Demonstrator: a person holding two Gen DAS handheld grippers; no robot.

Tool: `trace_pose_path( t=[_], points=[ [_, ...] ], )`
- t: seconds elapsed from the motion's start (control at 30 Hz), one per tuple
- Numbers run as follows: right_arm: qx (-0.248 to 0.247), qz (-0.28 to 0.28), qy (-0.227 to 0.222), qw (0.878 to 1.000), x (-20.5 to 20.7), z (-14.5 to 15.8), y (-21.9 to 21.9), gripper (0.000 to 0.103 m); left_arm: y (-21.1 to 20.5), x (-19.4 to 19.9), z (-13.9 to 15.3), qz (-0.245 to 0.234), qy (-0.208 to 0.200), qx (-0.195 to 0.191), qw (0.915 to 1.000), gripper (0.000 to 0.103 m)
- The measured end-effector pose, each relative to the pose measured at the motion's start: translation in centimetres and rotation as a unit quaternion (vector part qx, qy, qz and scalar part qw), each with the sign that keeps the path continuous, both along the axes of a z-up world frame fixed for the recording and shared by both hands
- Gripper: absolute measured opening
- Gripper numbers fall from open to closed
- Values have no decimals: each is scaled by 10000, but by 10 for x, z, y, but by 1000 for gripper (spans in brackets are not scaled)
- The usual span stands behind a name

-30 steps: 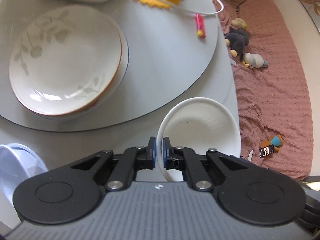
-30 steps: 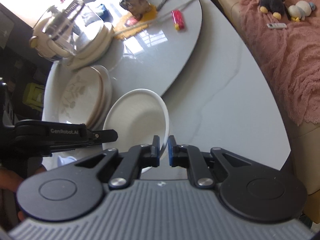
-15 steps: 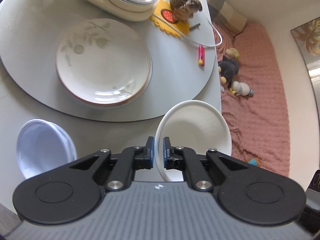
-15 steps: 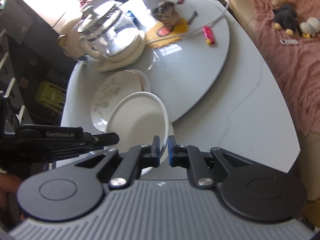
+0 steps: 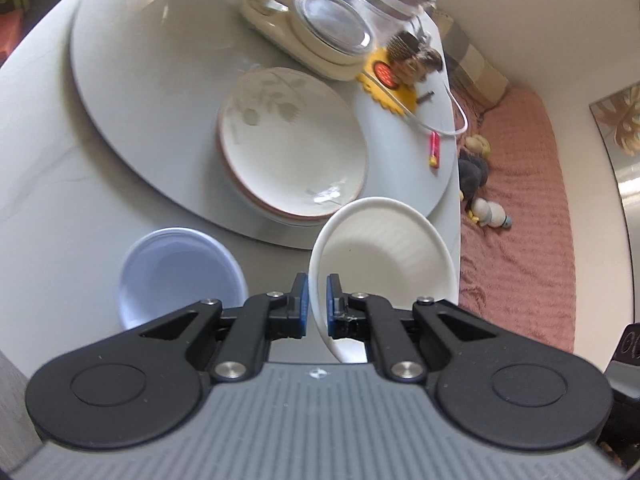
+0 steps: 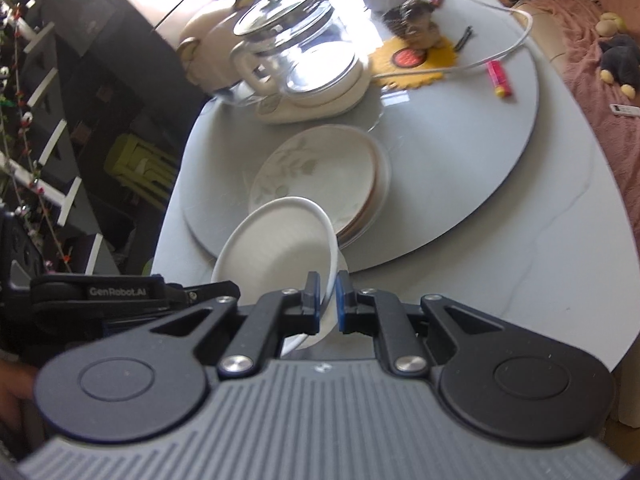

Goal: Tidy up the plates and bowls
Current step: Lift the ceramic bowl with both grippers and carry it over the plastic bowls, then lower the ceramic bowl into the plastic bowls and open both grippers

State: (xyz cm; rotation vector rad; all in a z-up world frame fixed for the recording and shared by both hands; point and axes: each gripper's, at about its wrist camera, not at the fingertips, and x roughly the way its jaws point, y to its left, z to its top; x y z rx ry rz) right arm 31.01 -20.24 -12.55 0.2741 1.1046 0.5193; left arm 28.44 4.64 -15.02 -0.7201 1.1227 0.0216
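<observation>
On the grey turntable (image 5: 132, 92), a glass kettle (image 6: 296, 44) on its cream base, a yellow mat (image 6: 416, 60) and a red lighter (image 5: 434, 149) stand beyond the stacked leaf-patterned plates (image 5: 292, 148), with a pale blue bowl (image 5: 176, 276) on the table nearer in. Both grippers, left gripper (image 5: 315, 304) and right gripper (image 6: 329, 302), are clamped on opposite rims of the plain white bowl (image 5: 384, 252), held tilted, seemingly clear of the table, just before the plates. Compared with a second ago, the plates sit farther off and the blue bowl shows whole.

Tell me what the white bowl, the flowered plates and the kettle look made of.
White bowl: matte, faintly ribbed, maybe ceramic or melamine. Flowered plates: glazed ceramic by the look, glossy highlights, brown rim. Kettle: clear glass body, see-through and glinting, on a cream base, probably plastic.
</observation>
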Motion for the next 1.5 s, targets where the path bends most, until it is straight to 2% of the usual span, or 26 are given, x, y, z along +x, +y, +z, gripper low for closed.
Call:
trace_pose_path(
  t=[0.17,0.23,0.4,0.7,0.83,0.97,1.03,1.13,1.17,1.23,1.27,1.3,1.43,1.5],
  points=[
    [-6,219,-5,9998,-7,-1,27,11,25,-22,-1,168,-43,-19,9998,8],
    [-60,196,-35,9998,-10,-1,39,11,35,-28,-4,212,-38,-124,9997,8],
    [-180,221,40,9996,-15,-13,68,11,58,-45,-12,275,-16,-71,9996,9],
    [-594,435,96,9972,-32,-43,117,11,101,-66,-47,188,172,-159,9995,9],
    [-756,375,136,9963,-33,-51,124,11,103,-67,-56,88,290,-172,9994,9],
    [-892,216,180,9956,-38,-60,127,13,98,-61,-65,-185,307,25,9994,9],
    [-789,32,225,9966,-38,-64,124,13,100,-59,-72,-176,447,58,9988,9],
    [-753,-166,362,9964,-34,-67,118,13,105,-57,-74,-219,422,127,9988,10],
    [-739,-231,339,9964,-34,-65,116,17,107,-56,-75,-223,404,116,9989,13],
    [-801,-427,236,9956,-35,-63,110,38,111,-54,-76,-197,379,79,9991,25],
    [-829,-483,190,9952,-36,-62,108,51,113,-53,-77,-171,362,85,9992,36],
    [-869,-507,178,9948,-36,-63,107,52,115,-52,-77,-155,339,86,9993,42],
    [-829,-507,381,9945,-35,-75,106,51,120,-51,-86,-107,309,-143,9994,44],
    [-711,-540,577,9943,-34,-84,105,51,121,-51,-93,-131,285,-235,9992,49]
  ],
)
